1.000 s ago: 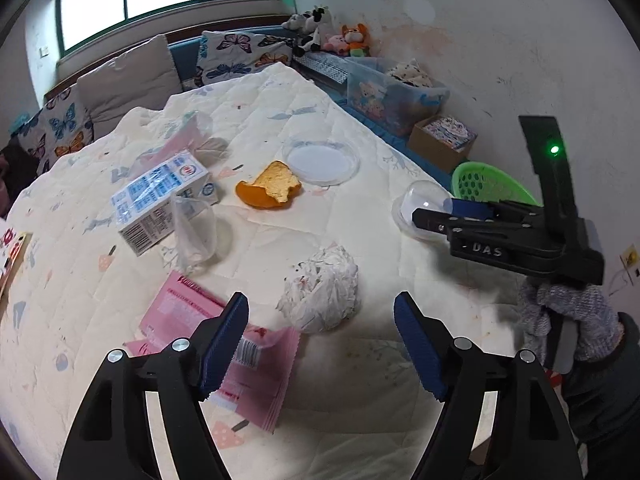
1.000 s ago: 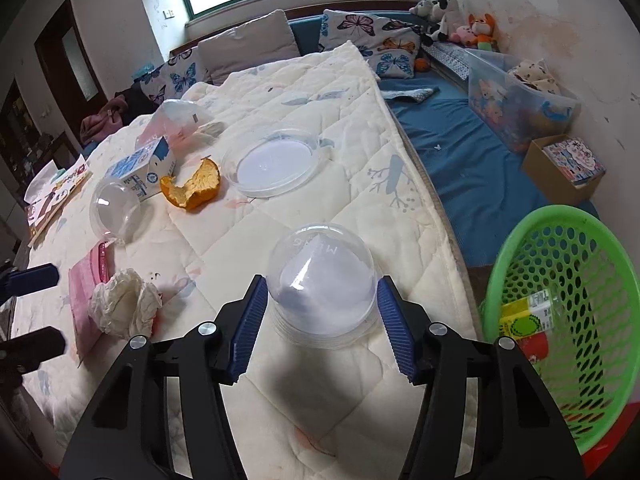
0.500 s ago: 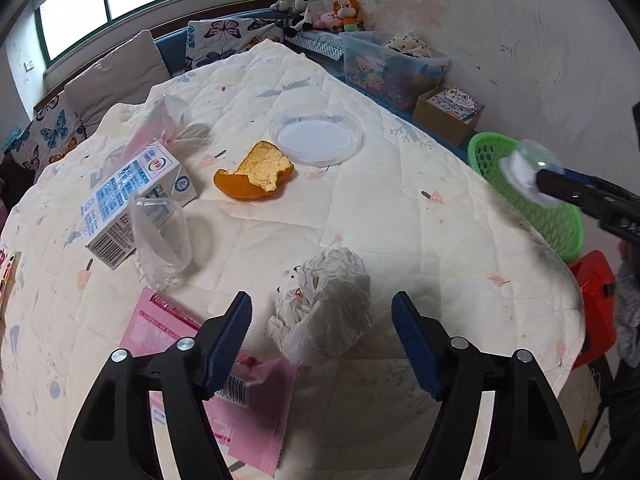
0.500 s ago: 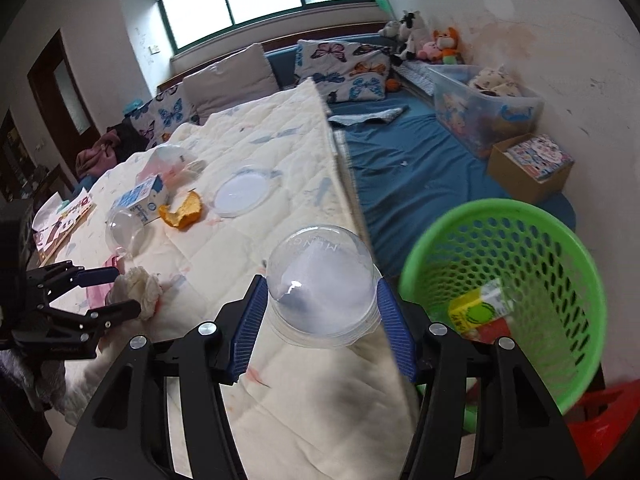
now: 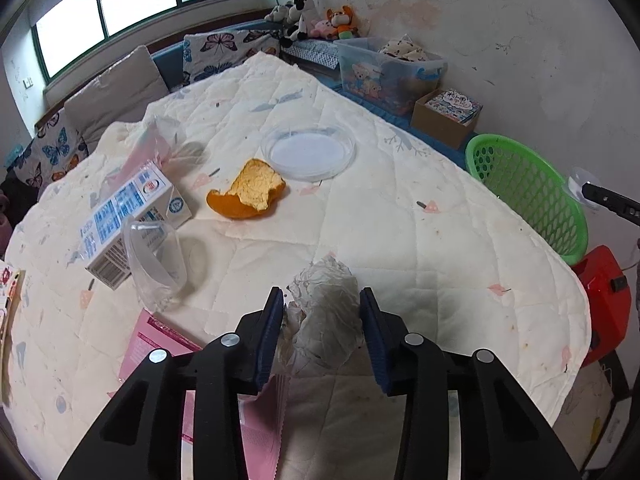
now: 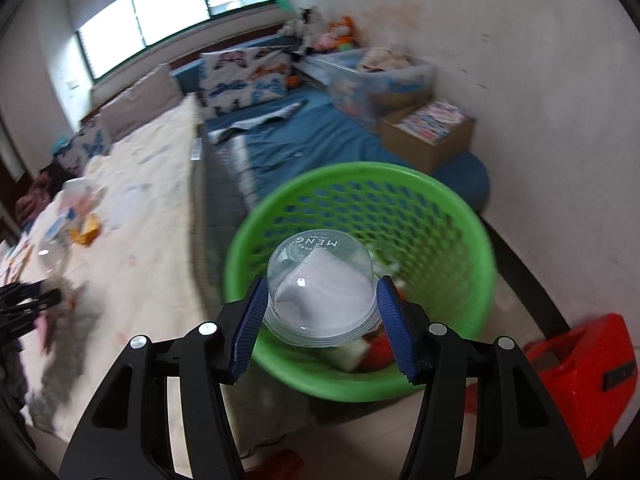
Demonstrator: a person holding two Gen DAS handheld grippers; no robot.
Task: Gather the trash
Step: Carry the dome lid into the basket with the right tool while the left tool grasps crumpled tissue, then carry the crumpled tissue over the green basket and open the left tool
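Right gripper point(image 6: 322, 320) clamped on clear plastic dome cup point(image 6: 320, 284), pads touching both sides; cup held above the green basket point(image 6: 460, 216) opening, some trash visible inside the basket; red box point(image 6: 576, 364) on the floor just beside the basket. Left gripper point(image 5: 322, 328) closed in around crumpled white paper wad point(image 5: 326, 312) on the quilt point(image 5: 400, 232), both pads touching the wad; lifted or not, cannot tell. Relative to the wad: pink wrapper point(image 5: 160, 344) just beside and partly under the left gripper; clear cup point(image 5: 154, 264) lying on its side nearby; milk carton point(image 5: 132, 212) touching that cup; orange peel point(image 5: 250, 194) and clear lid point(image 5: 308, 152) farther back; basket point(image 5: 528, 192) off the quilt edge.
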